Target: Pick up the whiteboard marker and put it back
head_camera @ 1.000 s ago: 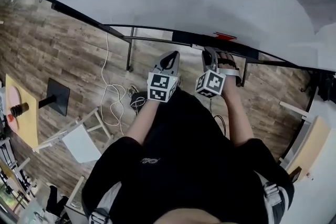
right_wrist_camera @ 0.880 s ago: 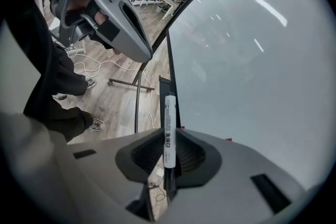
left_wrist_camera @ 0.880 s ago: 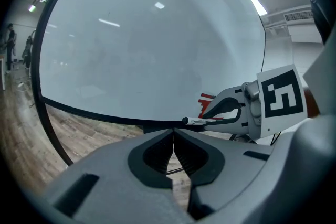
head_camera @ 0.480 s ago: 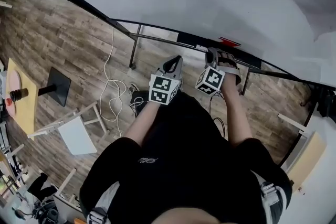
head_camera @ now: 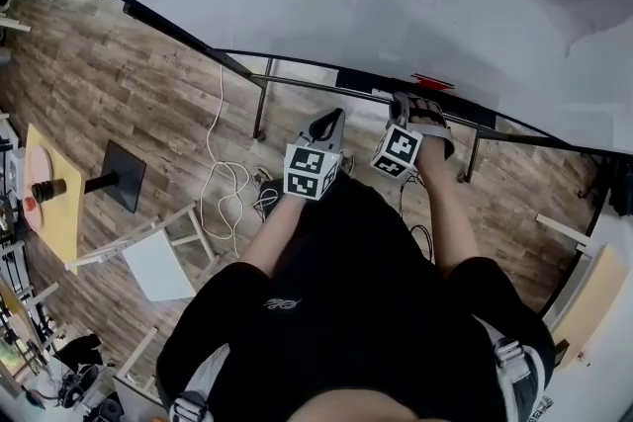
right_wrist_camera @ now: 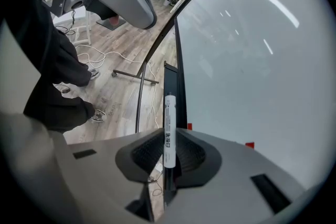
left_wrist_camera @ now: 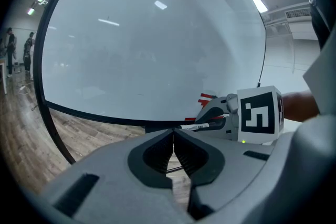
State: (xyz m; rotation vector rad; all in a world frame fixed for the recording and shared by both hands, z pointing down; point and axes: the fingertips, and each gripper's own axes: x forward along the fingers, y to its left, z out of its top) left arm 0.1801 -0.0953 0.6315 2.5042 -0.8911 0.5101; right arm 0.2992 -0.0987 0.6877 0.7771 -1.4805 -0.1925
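Note:
A white whiteboard marker (right_wrist_camera: pixel 169 118) sticks out from my right gripper (right_wrist_camera: pixel 169 135), which is shut on its barrel. Its far end points at the black tray (right_wrist_camera: pixel 171 86) along the bottom of the whiteboard (right_wrist_camera: pixel 252 60), close above it. In the head view my right gripper (head_camera: pixel 400 102) hangs over that tray (head_camera: pixel 361 80). My left gripper (head_camera: pixel 330 117) sits beside it, a little lower, shut and empty. The left gripper view shows its own pads meeting (left_wrist_camera: pixel 173 134), with the right gripper (left_wrist_camera: pixel 206 116) and the marker (left_wrist_camera: pixel 202 126) just beyond.
The whiteboard stands on a black metal frame (head_camera: pixel 259 104) over a wood floor. A white cable (head_camera: pixel 223 183), a white stool (head_camera: pixel 158 262), a black stand base (head_camera: pixel 124 175) and a wooden table (head_camera: pixel 54 212) lie to the left. Red marks (head_camera: pixel 431 80) sit by the tray.
My right gripper has sunk a little toward the tray with the marker still in it. The left gripper has stayed put. The head view has shifted slightly.

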